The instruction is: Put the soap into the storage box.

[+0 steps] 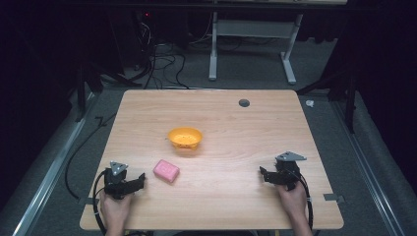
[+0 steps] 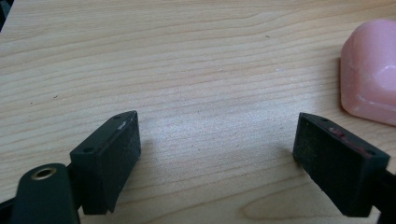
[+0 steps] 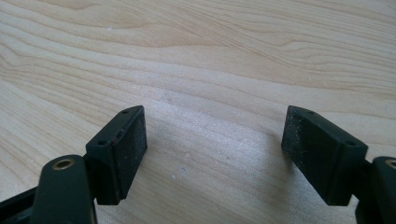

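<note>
Pink soap point(image 1: 166, 170) and orange bowl point(image 1: 185, 138) interrupt bare table point(image 1: 236, 196)

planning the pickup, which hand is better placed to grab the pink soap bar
Left. The left tool sits open just beside the pink soap bar, which already shows at the edge of its own view. The right tool, also open, is across the table with bare wood ahead of it.

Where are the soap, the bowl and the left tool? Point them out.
soap point(image 1: 166, 170), high view, middle of its top face
bowl point(image 1: 185, 137), high view, inside of the bowl
left tool point(image 1: 142, 180), high view, between its tips
</note>
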{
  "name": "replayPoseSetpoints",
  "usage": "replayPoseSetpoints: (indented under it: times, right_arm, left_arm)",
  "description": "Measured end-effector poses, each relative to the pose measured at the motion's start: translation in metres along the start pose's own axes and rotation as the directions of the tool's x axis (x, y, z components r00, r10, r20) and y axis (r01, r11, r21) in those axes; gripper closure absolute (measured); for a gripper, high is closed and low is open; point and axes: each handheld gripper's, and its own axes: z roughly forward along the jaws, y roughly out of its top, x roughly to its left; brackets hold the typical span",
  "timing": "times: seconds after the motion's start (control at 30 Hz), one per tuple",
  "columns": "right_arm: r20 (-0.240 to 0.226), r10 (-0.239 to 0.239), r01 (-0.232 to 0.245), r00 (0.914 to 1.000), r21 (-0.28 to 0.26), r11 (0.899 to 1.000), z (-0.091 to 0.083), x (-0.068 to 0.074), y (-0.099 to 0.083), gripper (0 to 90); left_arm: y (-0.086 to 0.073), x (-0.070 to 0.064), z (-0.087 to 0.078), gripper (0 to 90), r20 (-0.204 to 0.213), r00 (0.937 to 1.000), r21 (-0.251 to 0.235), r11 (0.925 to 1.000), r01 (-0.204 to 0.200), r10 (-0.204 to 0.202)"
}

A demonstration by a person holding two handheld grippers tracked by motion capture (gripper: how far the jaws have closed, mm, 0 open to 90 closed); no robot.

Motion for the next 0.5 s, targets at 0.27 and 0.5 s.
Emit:
replayPoseSetpoints:
  times: [0.27, 0.5]
  right_arm:
    - [-0.004, 0.004, -0.004, 1.0000, -0.001, 1.000, -0.0001, -0.0002, -0.0001, 22.7]
    - [-0.004, 0.001, -0.001, 1.0000, 0.000, 1.000, -0.0001, -0.0002, -0.0001, 22.6]
  left_arm:
    - [0.0001, -0.0002, -0.0001, 15.4, -0.001, 1.0000, 0.002, 1.0000, 0.001, -0.001]
    - [0.0001, -0.0002, -0.0001, 15.4, -0.002, 1.0000, 0.002, 1.0000, 0.001, -0.001]
